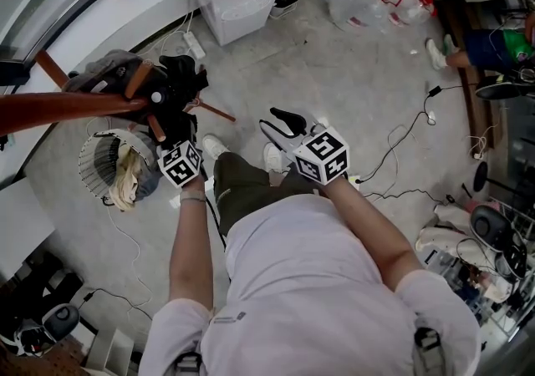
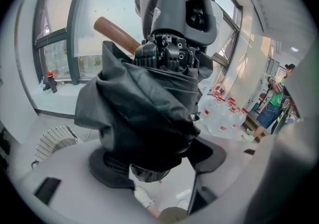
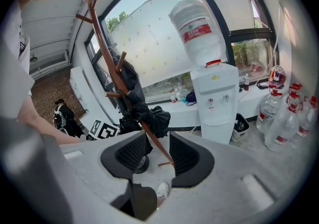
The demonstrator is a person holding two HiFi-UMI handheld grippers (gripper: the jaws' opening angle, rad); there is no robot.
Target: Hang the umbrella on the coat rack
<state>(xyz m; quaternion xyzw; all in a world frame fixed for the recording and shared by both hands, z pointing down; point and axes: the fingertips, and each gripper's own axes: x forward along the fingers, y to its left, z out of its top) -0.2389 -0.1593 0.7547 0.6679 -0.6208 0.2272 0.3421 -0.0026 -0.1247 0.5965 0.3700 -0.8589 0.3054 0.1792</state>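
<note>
The folded umbrella (image 2: 144, 113) covers much of the left gripper's (image 2: 157, 166) fingers (image 2: 107, 170); the coat rack (image 1: 75, 104) is cut off left.

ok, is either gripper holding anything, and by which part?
The left gripper clamps the folded umbrella by its bunched canopy; the right gripper is open, empty.

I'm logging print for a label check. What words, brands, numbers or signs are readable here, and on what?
No text can be read in any view.
Red label on the water jug: print too blurred to read.
Red labels on the floor bottles: too small to read.
Marker cubes: black-and-white square patterns only, no letters.
</note>
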